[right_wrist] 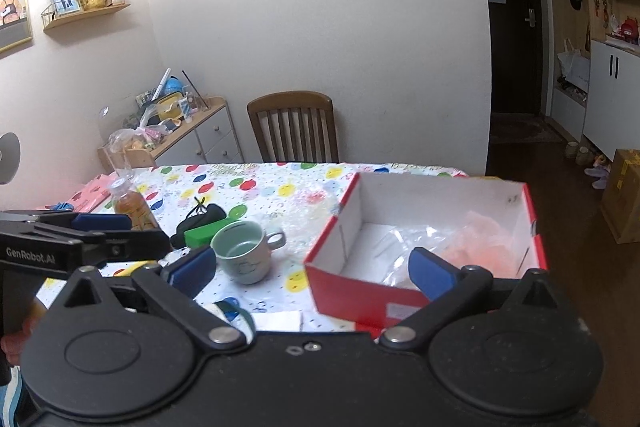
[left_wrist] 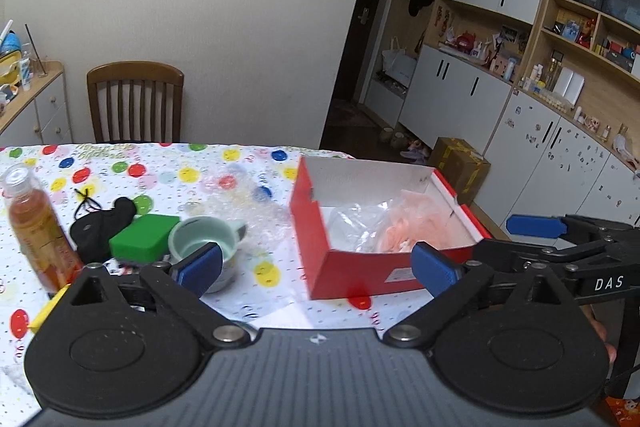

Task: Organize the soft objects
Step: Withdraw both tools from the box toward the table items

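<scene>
An open red shoebox (left_wrist: 320, 227) with a white inside stands on the balloon-print tablecloth (left_wrist: 160, 171). In it lie a crumpled clear plastic bag (left_wrist: 356, 231) and a soft pink bundle (left_wrist: 404, 227). Clear bubble wrap (left_wrist: 248, 211) lies on the cloth left of the box, and a black fabric pouch (left_wrist: 96, 227) lies further left. My left gripper (left_wrist: 316, 267) hangs open in front of the box's near wall with nothing between its blue pads. My right gripper (right_wrist: 312, 273) is also open and empty, just short of the shoebox (right_wrist: 344, 287).
A pale green mug (left_wrist: 208, 243), a green block (left_wrist: 144, 239) and an orange bottle (left_wrist: 36, 227) stand left of the box. A wooden chair (left_wrist: 136, 103) is behind the table. A cardboard carton (left_wrist: 460, 163) sits on the floor by the white cabinets (left_wrist: 452, 95).
</scene>
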